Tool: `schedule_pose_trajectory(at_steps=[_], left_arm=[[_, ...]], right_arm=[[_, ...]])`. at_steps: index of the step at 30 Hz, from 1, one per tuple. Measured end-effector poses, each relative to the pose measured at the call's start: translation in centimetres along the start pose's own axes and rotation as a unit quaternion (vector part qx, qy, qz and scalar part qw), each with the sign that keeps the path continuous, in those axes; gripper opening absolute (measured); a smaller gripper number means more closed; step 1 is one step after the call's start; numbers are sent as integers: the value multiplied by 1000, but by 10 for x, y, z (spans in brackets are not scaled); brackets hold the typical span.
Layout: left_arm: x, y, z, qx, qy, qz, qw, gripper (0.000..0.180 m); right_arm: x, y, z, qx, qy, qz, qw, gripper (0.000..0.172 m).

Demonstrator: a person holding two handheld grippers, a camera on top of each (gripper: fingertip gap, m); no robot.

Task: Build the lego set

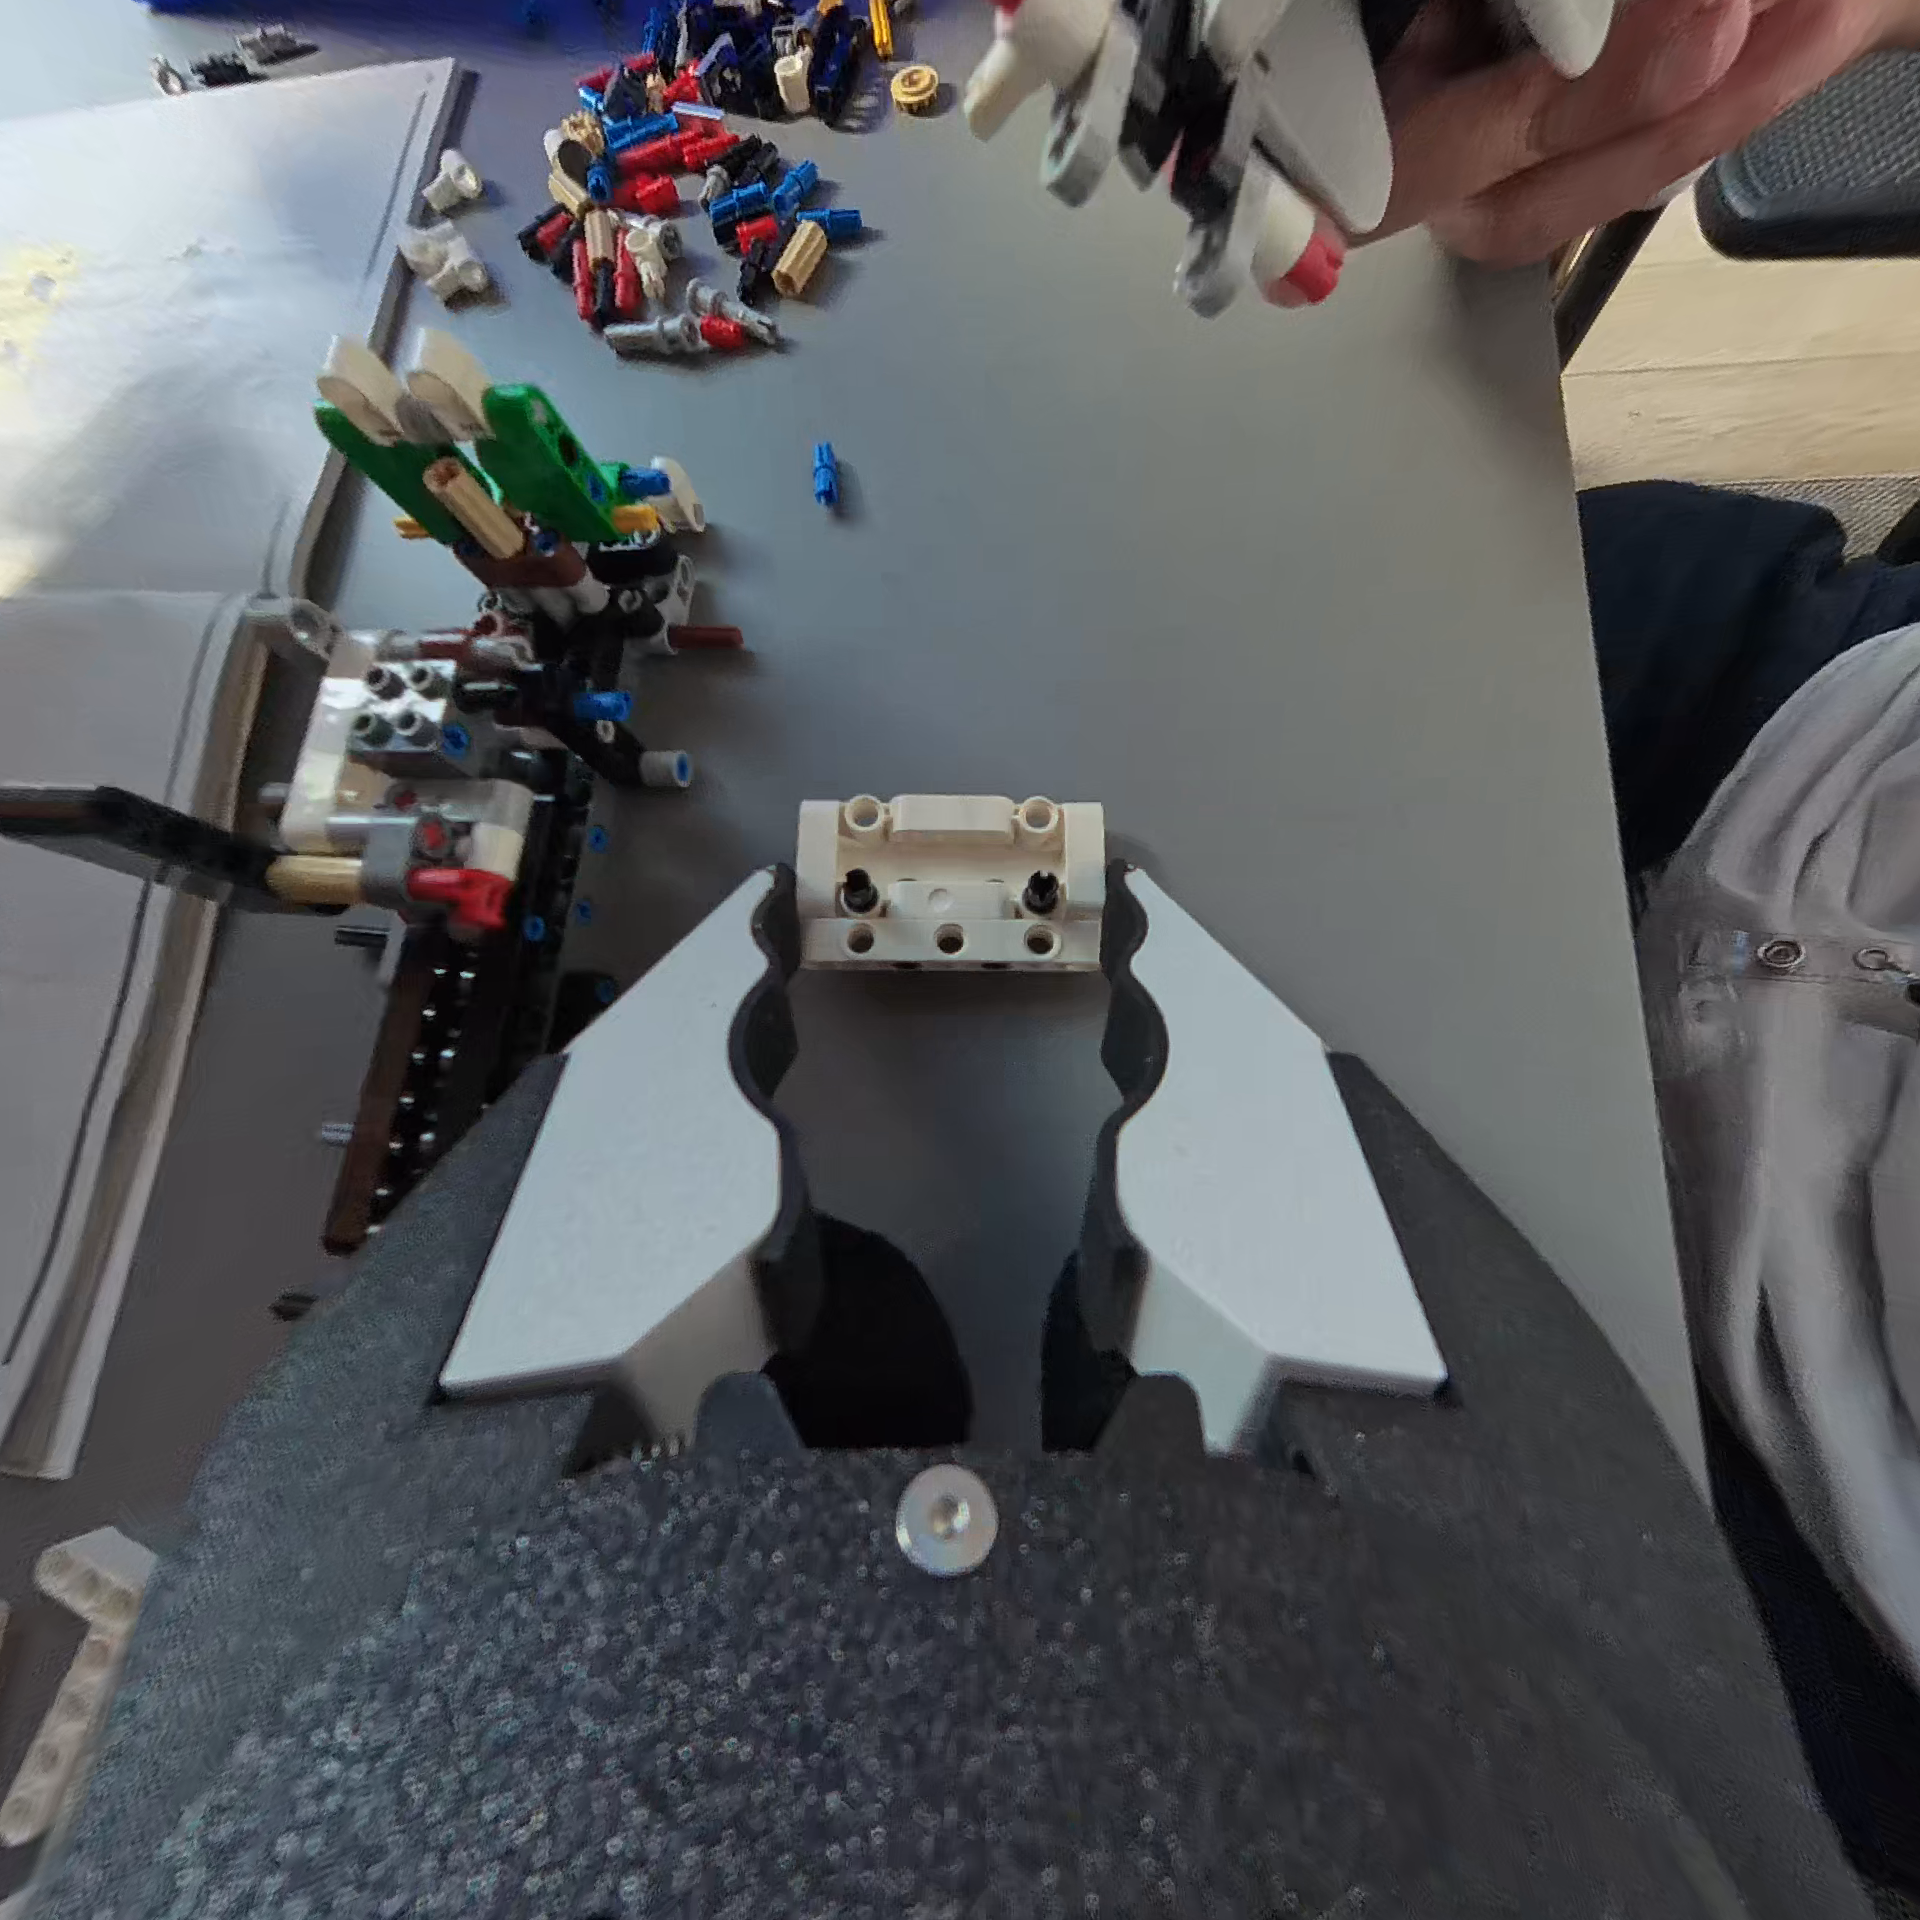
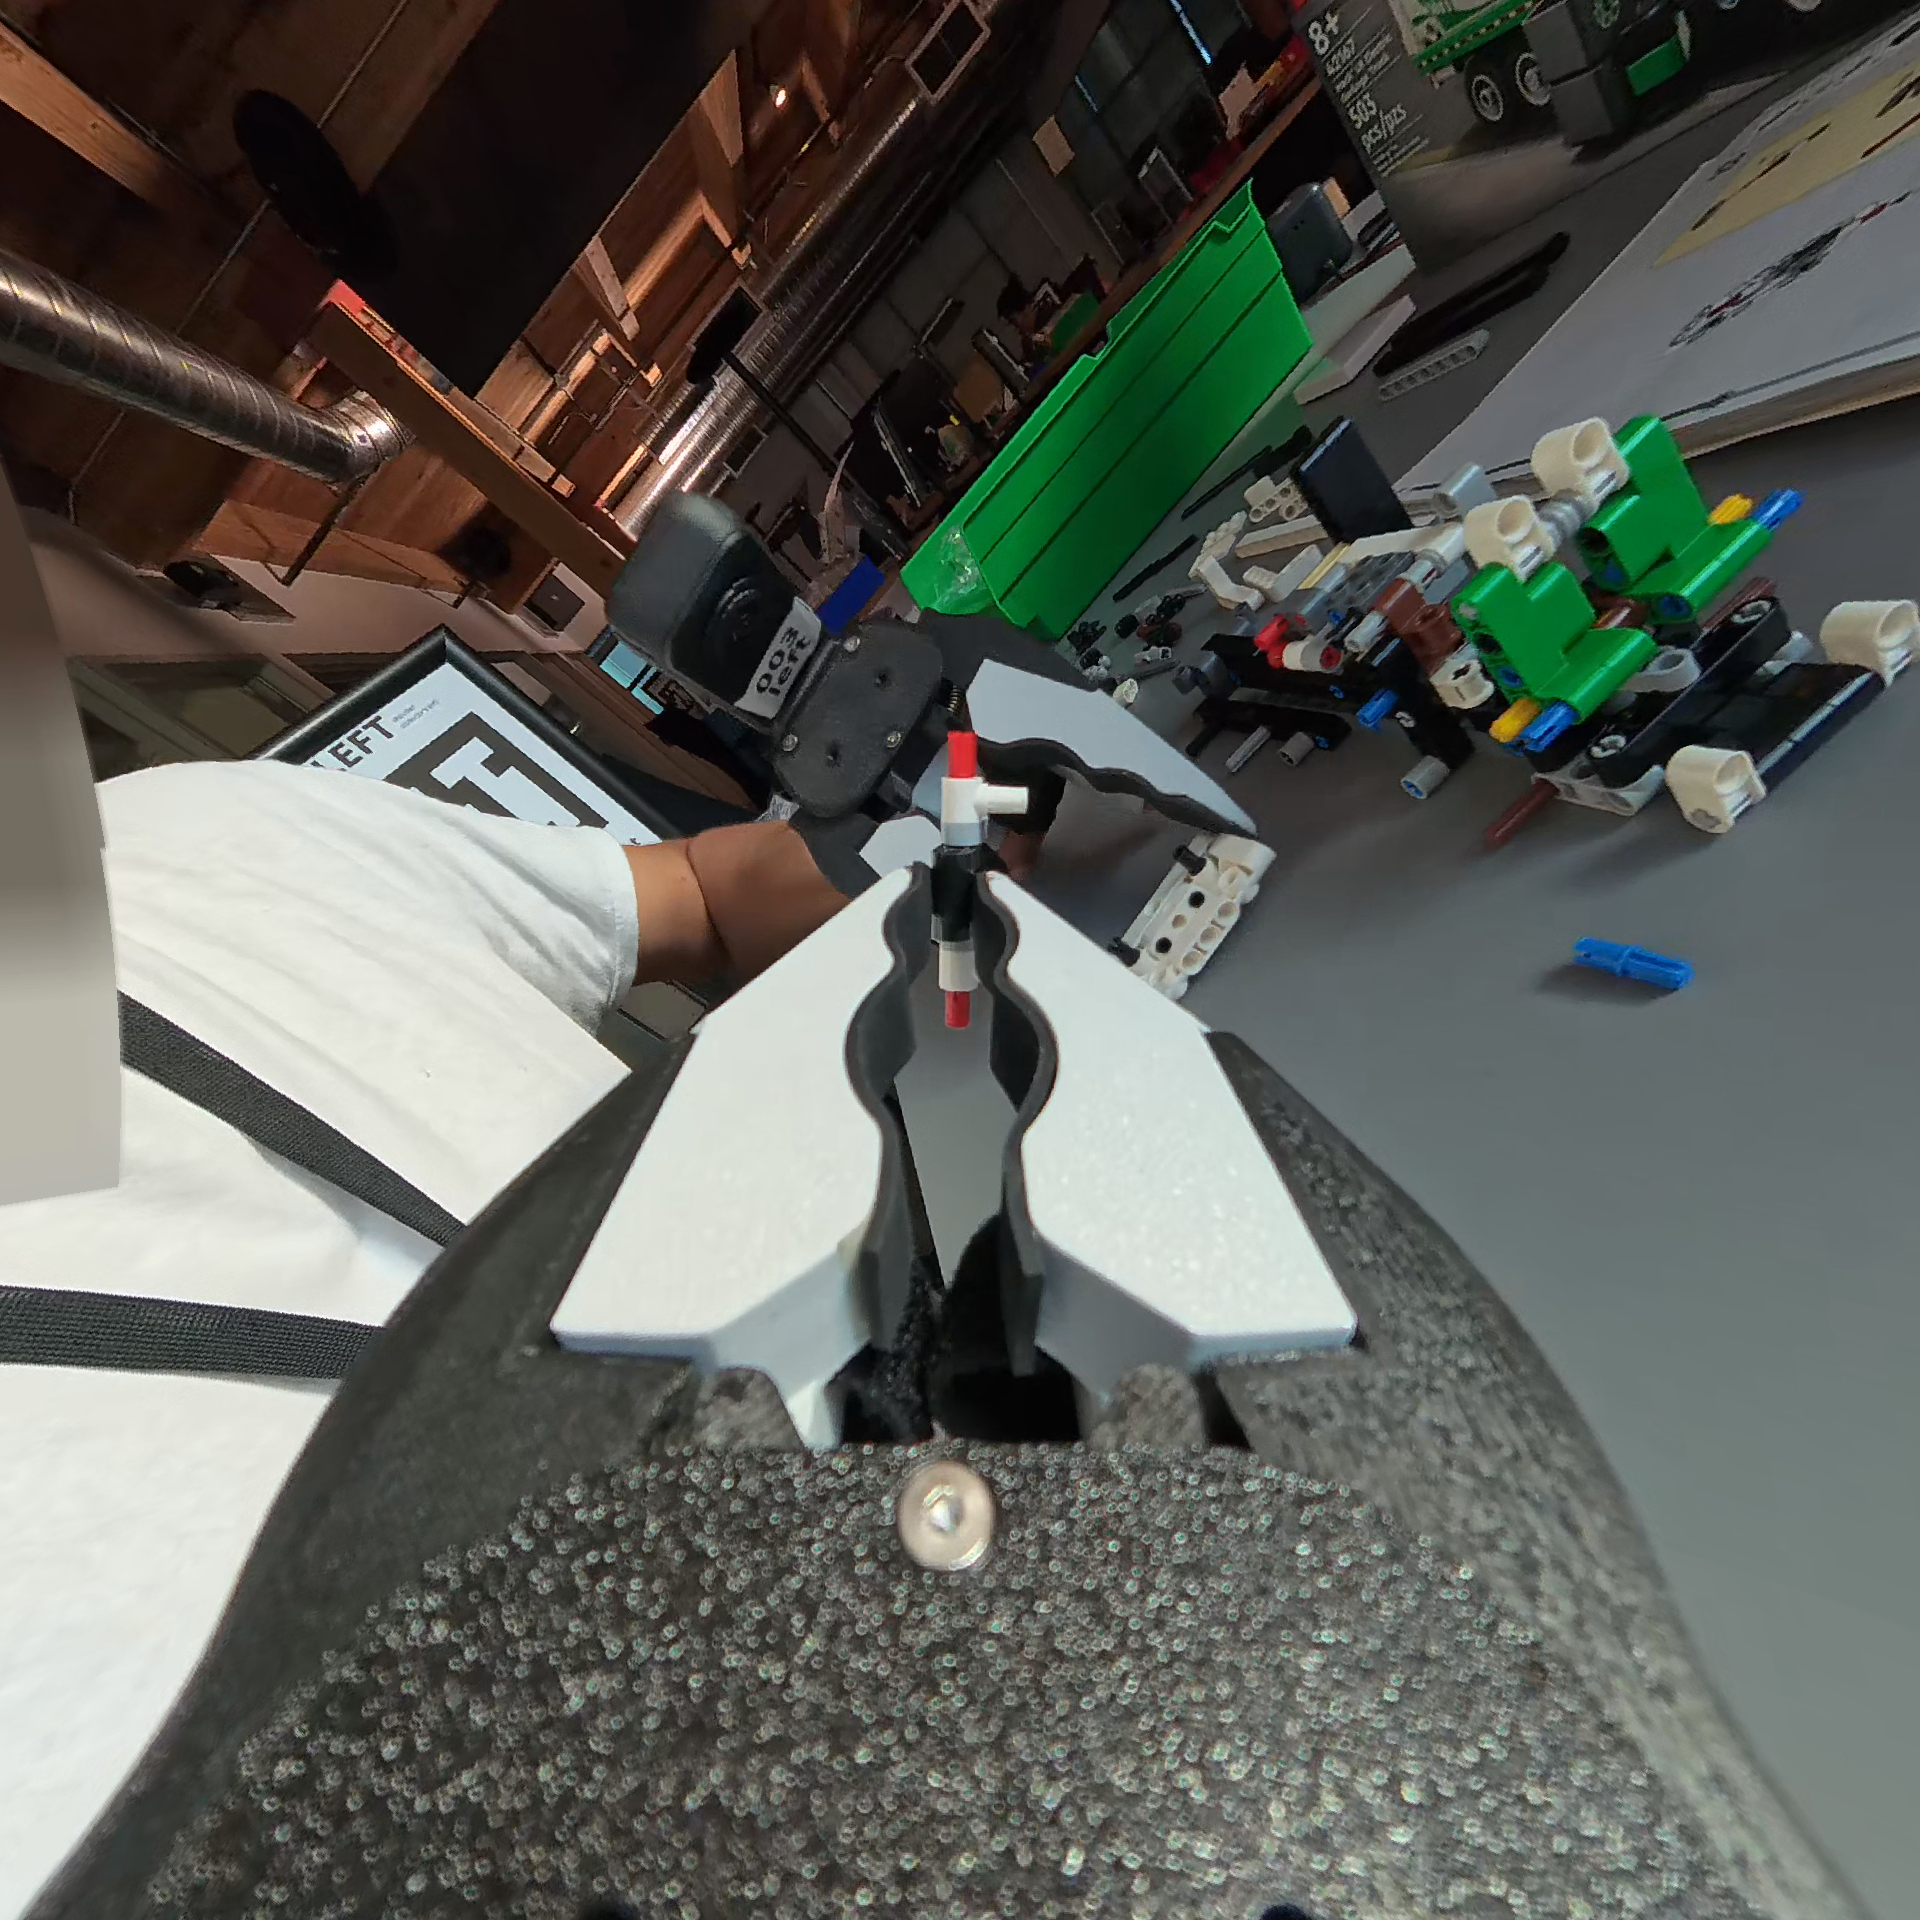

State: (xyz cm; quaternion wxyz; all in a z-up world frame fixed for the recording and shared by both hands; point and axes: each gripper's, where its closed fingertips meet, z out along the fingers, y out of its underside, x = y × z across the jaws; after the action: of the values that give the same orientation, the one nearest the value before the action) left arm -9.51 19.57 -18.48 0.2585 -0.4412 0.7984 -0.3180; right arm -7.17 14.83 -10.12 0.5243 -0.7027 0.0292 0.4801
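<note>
You've got a white sticker [image 2: 784, 649] w/ print by the black camera [image 2: 707, 603], black-framed white sign [image 2: 457, 758] w/ big letters behind your arm [image 2: 717, 894], dark box [image 2: 1382, 94] w/ print, top right.

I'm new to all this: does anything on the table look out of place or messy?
One blue peg lies alone on the grey table, apart from the loose pile of small pieces farther off. Nothing looks broken or spilled.
</note>
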Motion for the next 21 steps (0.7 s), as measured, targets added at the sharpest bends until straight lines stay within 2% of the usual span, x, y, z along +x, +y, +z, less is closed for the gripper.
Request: schedule_pose_trajectory(at_steps=[4,7,9,15,18,21], left_arm=[[-9,-31,-9,64,-38,102,992,56],[-9,-52,-18,116,-62,184,974,56],[-13,-60,-21,139,-87,209,964,56],[-26,-61,-25,159,-125,197,959,56],[-23,-56,-25,159,-98,151,971,56],[-21,-51,-22,152,-86,138,975,56]], right_arm=[[2,-5,-1,12,-2,11,1000,5],[6,-5,3,0,-3,13,1000,5],[11,-10,9,3,1,11,1000,5],[21,-27,24,6,-38,45,998,5],[23,-24,26,-10,-44,65,997,5],[24,-20,29,-22,-38,76,996,5]])
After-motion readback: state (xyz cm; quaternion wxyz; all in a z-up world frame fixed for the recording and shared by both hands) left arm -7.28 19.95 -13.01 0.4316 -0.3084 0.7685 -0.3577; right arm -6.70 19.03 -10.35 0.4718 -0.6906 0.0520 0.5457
